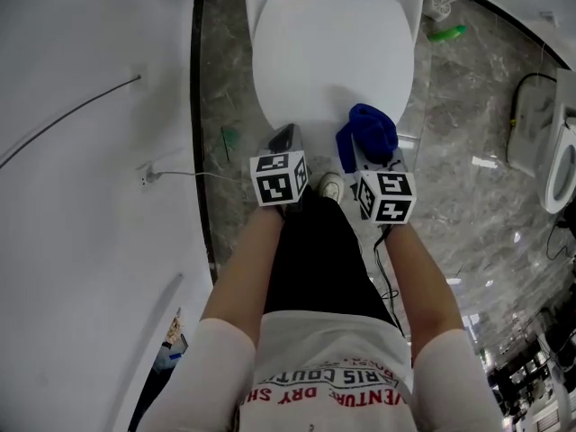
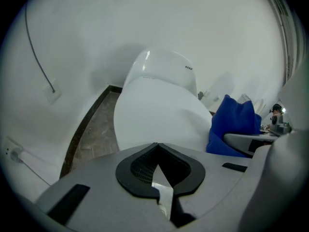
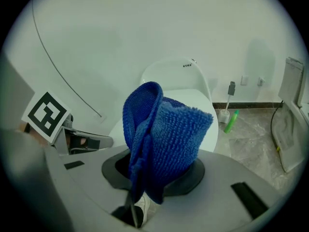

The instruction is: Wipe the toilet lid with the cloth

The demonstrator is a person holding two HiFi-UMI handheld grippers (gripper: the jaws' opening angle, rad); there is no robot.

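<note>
The toilet's white lid is down and lies just beyond both grippers. My right gripper hovers at the lid's near right edge, shut on a folded blue cloth. In the right gripper view the cloth stands up out of the right gripper and hides most of the lid. My left gripper is at the lid's near left edge. Its jaws meet at the tips with nothing between them. In the left gripper view the lid fills the middle and the cloth shows at the right.
A white wall with a thin cable and a socket runs close along the left. A green bottle and a toilet brush stand on the marble floor at the right. Another white fixture sits at the far right. A shoe shows between the grippers.
</note>
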